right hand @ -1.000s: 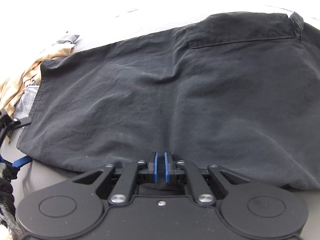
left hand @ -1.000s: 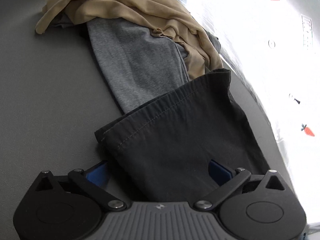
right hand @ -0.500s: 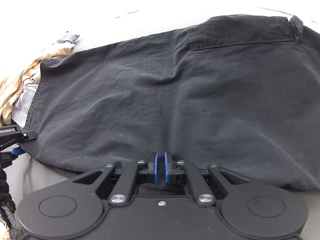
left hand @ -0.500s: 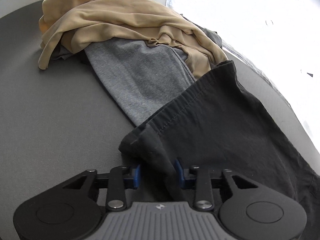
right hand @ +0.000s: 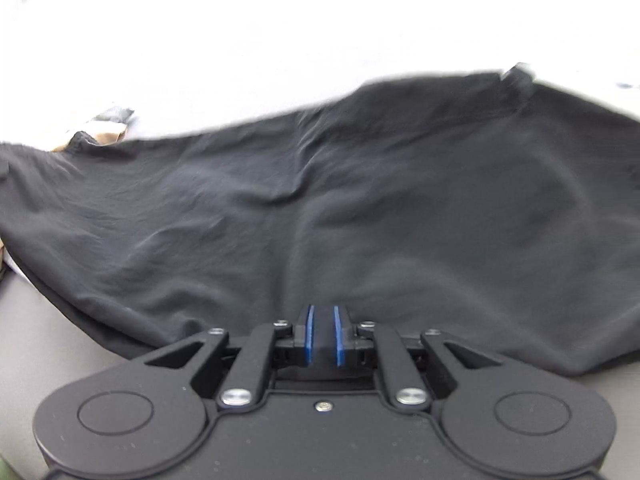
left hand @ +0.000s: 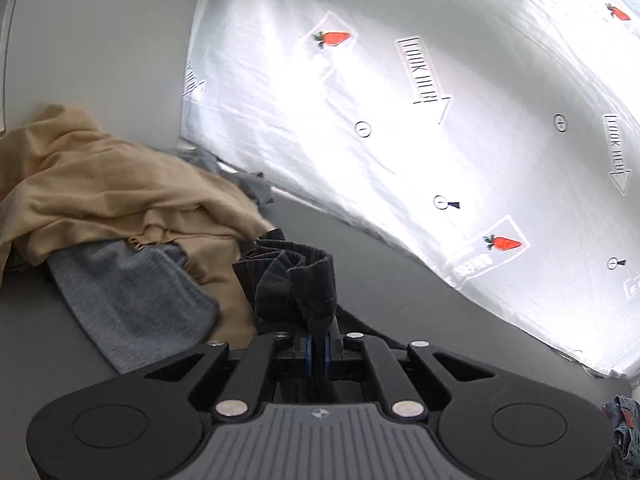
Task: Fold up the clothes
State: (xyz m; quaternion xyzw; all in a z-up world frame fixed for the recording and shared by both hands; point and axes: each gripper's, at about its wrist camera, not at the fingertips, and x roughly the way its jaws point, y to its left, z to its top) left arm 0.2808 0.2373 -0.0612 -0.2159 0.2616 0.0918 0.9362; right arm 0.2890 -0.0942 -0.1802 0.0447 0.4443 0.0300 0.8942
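Black shorts: spread across most of the right wrist view, lying over a grey table, near edge bunched up toward the camera. The cloth is wrinkled, with a crease running up the middle, and the far edge is blurred. A small loop or tab sticks up at the far right corner, too smeared to identify.

Right gripper: jaws drawn narrow, blue pads nearly parallel with a thin fold of the black cloth pinched between them. The hem of the shorts meets the fingers directly.

Left gripper: jaws pulled tight together, clamped on a bunched corner of the same shorts. That corner stands up above the fingers in a gathered, pleated wad, lifted clear of the table. Stitched hem visible on the wad.

Left wrist view, other items: a tan garment is heaped at left, draped over a grey knit garment that lies flat on the table beside the gripper. A second scrap of grey cloth pokes out behind the tan heap. Behind the table, a white sheet printed with carrots and arrows fills the right and upper field, very bright. At the lower right edge, a bit of blue denim, mostly cut off.

Right wrist view: background above the shorts is blown out to white. A sliver of tan and grey cloth shows past the far left edge of the shorts.
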